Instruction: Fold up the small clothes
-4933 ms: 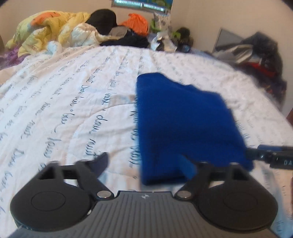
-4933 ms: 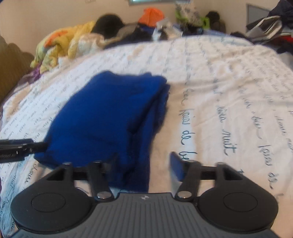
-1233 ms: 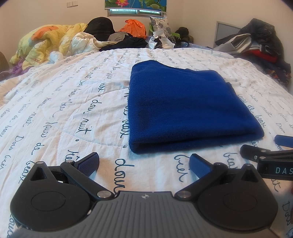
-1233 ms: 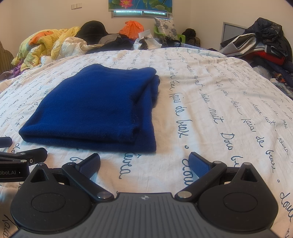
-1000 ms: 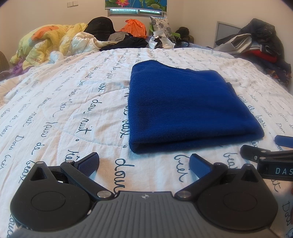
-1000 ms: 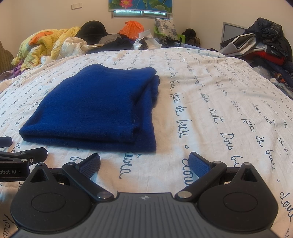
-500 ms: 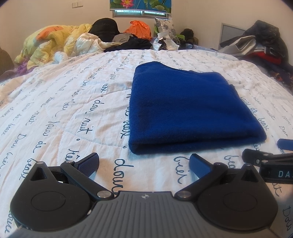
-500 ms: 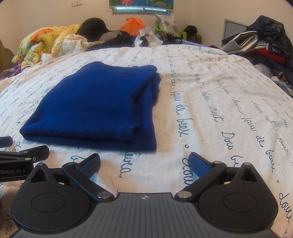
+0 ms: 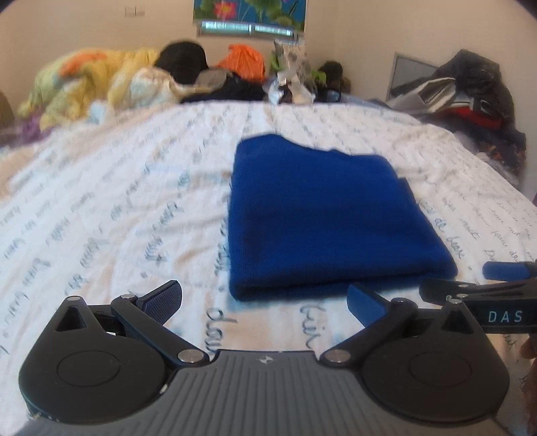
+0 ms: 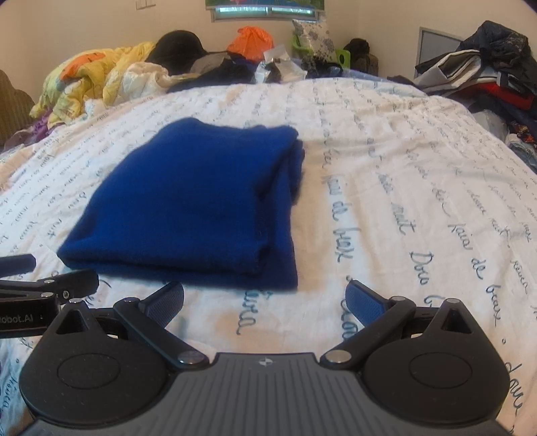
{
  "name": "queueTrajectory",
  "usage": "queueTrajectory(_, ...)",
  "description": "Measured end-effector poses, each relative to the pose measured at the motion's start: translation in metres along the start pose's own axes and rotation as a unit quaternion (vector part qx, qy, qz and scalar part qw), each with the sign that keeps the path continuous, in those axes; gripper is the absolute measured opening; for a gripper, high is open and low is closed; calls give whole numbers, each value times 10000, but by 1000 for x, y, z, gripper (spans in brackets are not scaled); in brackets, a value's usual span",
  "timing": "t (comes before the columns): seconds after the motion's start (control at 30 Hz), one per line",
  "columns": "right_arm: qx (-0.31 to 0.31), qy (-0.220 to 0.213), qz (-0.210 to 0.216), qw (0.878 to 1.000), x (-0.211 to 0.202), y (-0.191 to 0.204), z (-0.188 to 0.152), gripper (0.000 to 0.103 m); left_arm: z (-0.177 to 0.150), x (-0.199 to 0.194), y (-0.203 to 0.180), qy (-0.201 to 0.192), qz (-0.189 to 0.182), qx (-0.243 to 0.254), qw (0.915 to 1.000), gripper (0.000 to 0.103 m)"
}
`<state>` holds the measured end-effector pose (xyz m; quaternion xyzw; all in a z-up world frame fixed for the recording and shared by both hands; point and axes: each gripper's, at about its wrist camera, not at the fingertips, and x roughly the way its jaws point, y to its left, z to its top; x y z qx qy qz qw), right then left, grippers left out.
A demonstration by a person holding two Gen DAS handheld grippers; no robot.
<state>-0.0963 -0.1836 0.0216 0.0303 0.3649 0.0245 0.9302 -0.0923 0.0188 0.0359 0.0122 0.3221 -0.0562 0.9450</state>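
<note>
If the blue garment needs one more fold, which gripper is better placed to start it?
Right, probably. The right gripper, open, faces the blue garment's loose layered corner; the left gripper faces its closed folded edge.

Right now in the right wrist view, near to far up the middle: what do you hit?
right gripper, jaws open → bare strip of printed bedsheet → folded blue garment → more sheet → clutter pile at the far edge, with an orange bag → wall with the window.
</note>
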Motion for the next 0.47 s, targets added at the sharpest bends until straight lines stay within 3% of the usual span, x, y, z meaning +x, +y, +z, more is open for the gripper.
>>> queueTrajectory(0.07,-47,10,26,10000,0,1,6,103,4,-3,-3,-78,151,68,9998,103)
queueTrajectory(0.37,45,164,63,9998,6,0,14,103,7,-2,-1,516,-88,-175,9985,103)
queueTrajectory(0.47,71,188,67,9998,6,-1,14,103,4,-5,-7,505,-94,-94,9986,103)
